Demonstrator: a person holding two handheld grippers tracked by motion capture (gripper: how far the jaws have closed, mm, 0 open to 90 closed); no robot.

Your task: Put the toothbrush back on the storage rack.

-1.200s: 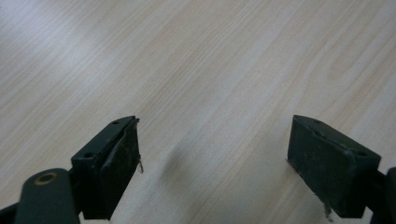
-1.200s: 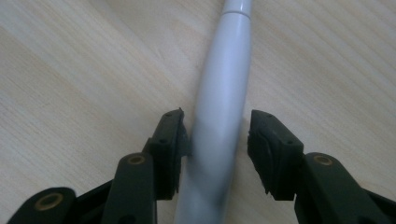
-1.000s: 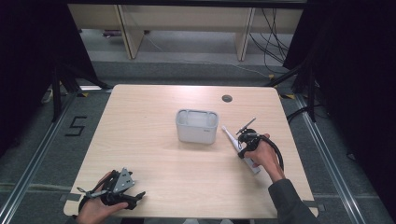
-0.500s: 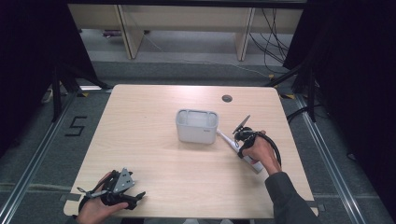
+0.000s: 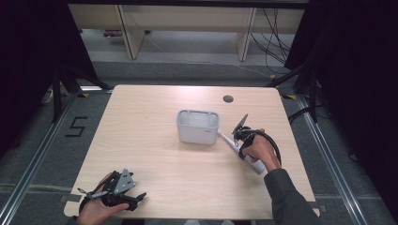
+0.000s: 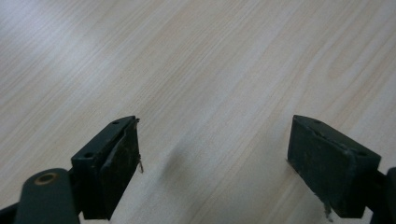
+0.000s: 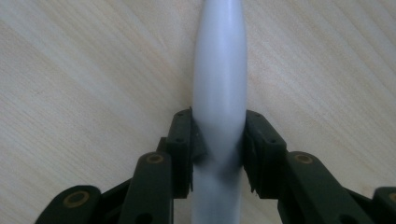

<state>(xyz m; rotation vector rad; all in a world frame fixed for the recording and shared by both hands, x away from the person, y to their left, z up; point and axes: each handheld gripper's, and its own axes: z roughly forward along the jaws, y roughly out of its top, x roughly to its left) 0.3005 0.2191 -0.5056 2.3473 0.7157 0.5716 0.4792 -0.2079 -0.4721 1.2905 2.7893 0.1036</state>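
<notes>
A long white tapered handle [image 7: 219, 70] is clamped between the jaws of my right gripper [image 7: 218, 135], which is shut on it. In the high view this white handle [image 5: 256, 166] lies slanted low over the table, its thin end close to the right side of a white rectangular container [image 5: 197, 126], with the right gripper [image 5: 240, 140] around its middle. My left gripper [image 5: 136, 199] rests at the table's front left corner, far from both. Its jaws [image 6: 212, 158] stand wide apart over bare wood with nothing between them.
The light wooden table [image 5: 155, 108] has a small round cable hole [image 5: 228, 99] near its far edge. Dark curtains flank both sides, and shelving legs with cables stand beyond the far edge.
My right gripper has carried the white handle left, bringing its thin end close to the container. The left gripper has stayed put.
</notes>
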